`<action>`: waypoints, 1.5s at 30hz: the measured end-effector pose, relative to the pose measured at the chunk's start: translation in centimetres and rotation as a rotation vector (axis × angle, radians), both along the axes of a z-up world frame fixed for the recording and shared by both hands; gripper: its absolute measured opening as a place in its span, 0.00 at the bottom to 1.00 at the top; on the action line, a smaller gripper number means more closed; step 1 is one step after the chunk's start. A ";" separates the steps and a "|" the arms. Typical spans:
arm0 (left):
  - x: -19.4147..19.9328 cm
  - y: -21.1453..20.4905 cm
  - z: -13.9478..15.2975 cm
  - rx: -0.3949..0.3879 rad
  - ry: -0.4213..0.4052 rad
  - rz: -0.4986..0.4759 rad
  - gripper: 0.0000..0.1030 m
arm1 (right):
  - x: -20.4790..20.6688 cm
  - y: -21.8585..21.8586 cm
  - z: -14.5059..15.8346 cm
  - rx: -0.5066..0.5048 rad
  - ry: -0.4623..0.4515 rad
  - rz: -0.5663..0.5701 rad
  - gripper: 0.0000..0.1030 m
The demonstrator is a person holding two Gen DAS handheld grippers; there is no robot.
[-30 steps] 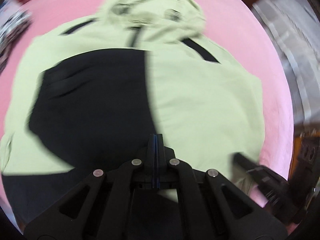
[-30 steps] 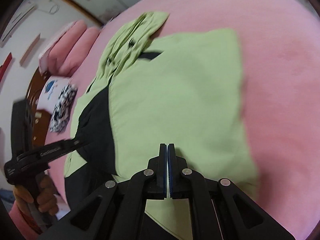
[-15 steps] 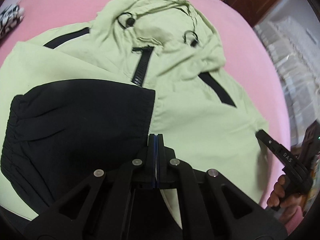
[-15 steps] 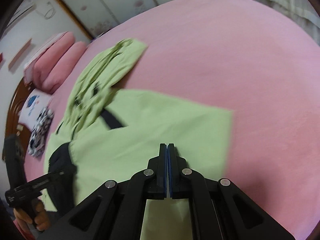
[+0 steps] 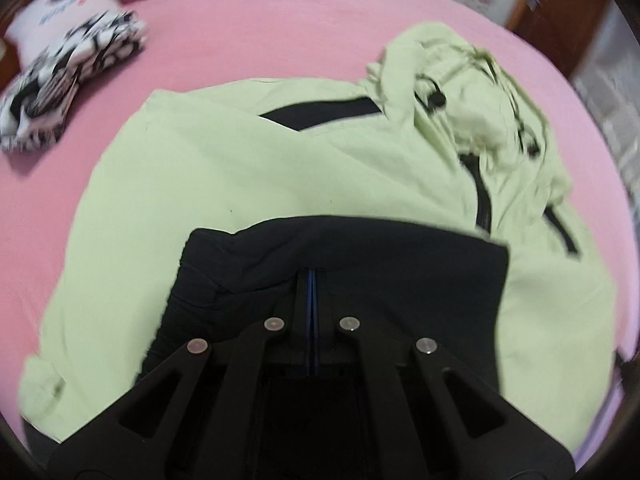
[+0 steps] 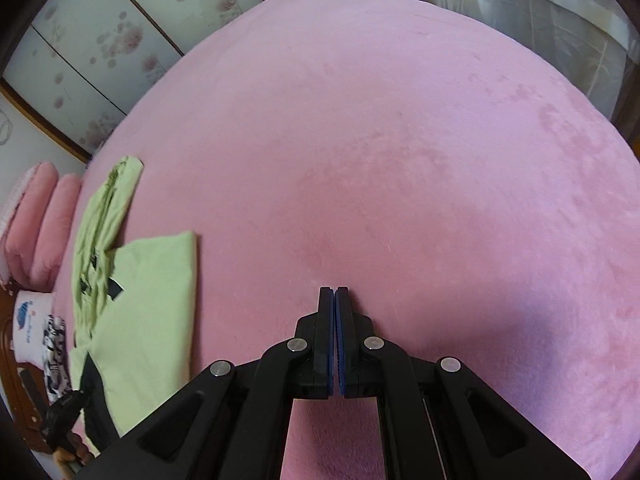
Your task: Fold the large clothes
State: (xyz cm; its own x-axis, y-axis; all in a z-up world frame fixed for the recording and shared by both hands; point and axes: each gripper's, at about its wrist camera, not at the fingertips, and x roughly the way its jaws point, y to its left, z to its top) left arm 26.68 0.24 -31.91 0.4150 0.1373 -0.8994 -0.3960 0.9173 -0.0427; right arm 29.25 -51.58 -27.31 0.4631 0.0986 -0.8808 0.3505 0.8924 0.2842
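A light green hooded jacket (image 5: 248, 176) with black panels lies spread on the pink bed (image 5: 280, 32), hood (image 5: 472, 92) at the far right. A black sleeve (image 5: 360, 256) is folded across its middle. My left gripper (image 5: 311, 280) is shut over the black sleeve; whether it pinches cloth I cannot tell. My right gripper (image 6: 334, 294) is shut and empty above bare pink bedding, to the right of the jacket (image 6: 148, 300). The left gripper (image 6: 68, 404) shows at the lower left of the right wrist view.
A folded black-and-white patterned cloth (image 5: 68, 80) and a white pillow (image 5: 56, 4) lie at the far left of the bed. Pink pillows (image 6: 40, 224) sit by the headboard. Sliding doors (image 6: 120, 40) and curtains (image 6: 520, 8) stand beyond the bed.
My right gripper has swung right, off the jacket, and now faces bare bedding. My left gripper has turned left; the jacket's left side and the patterned cloth came into view.
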 end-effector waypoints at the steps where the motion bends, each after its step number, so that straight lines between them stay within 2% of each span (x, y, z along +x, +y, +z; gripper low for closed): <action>1: 0.0 -0.4 0.1 0.034 0.011 -0.027 0.00 | -0.2 0.7 0.1 -0.029 0.013 0.004 0.02; 3: 0.8 -1.0 0.2 0.116 0.069 -0.083 0.00 | -0.4 2.6 0.5 -0.068 0.028 0.008 0.02; 5: 1.2 -1.2 0.8 0.143 0.136 -0.120 0.00 | -0.3 4.4 1.0 -0.037 0.043 0.005 0.02; 8: 2.6 -0.9 1.5 0.080 0.221 -0.202 0.00 | 0.3 7.3 2.3 0.052 0.074 0.006 0.02; 10: 3.6 -0.1 3.1 0.013 0.252 -0.258 0.00 | 1.6 10.2 3.1 0.117 0.101 0.045 0.09; 11: 3.8 0.3 3.5 -0.002 0.261 -0.257 0.00 | 2.6 11.9 3.4 0.149 0.113 0.084 0.13; 13: 5.1 1.2 4.2 -0.054 0.310 -0.293 0.07 | 4.4 14.7 3.7 0.191 0.124 0.152 0.33; 14: 6.0 1.7 4.6 -0.076 0.325 -0.307 0.10 | 5.6 16.4 3.7 0.211 0.132 0.178 0.35; 15: 6.5 1.9 4.8 -0.083 0.327 -0.310 0.16 | 6.6 17.5 3.6 0.226 0.140 0.191 0.36; 17: 8.5 2.5 5.6 -0.088 0.316 -0.328 0.35 | 9.5 19.9 3.3 0.278 0.158 0.225 0.36; 18: 9.7 2.8 5.9 -0.083 0.311 -0.344 0.47 | 11.5 21.3 3.1 0.294 0.158 0.232 0.36; 19: 11.4 3.0 6.3 -0.059 0.304 -0.371 0.51 | 13.1 22.2 3.1 0.303 0.154 0.233 0.36; 22: 15.7 3.0 6.9 -0.026 0.301 -0.459 0.51 | 18.2 24.2 2.4 0.321 0.152 0.232 0.38; 25: 20.0 2.4 7.2 0.057 0.310 -0.508 0.52 | 22.9 25.7 0.9 0.340 0.181 0.211 0.39; 29: 25.1 1.0 6.9 0.204 0.313 -0.608 0.52 | 28.0 24.7 -0.4 0.430 0.162 0.092 0.39; 31: 27.9 0.1 7.0 0.278 0.280 -0.662 0.52 | 30.2 23.5 -1.5 0.493 0.153 0.012 0.39; 33: 30.3 -0.3 7.0 0.301 0.262 -0.685 0.52 | 32.3 22.6 -2.6 0.566 0.156 -0.067 0.40; 35: 33.2 -0.6 7.0 0.273 0.247 -0.681 0.52 | 34.1 22.0 -3.7 0.639 0.177 -0.103 0.43; 37: 36.1 -0.7 6.8 0.187 0.233 -0.692 0.52 | 36.0 21.9 -4.5 0.682 0.188 -0.108 0.45; 40: 39.4 -0.7 6.1 0.084 0.216 -0.670 0.52 | 38.0 22.7 -5.0 0.670 0.203 -0.032 0.45; 45: 43.6 -0.2 3.6 -0.048 0.264 -0.571 0.52 | 40.8 24.7 -6.1 0.692 0.211 0.128 0.45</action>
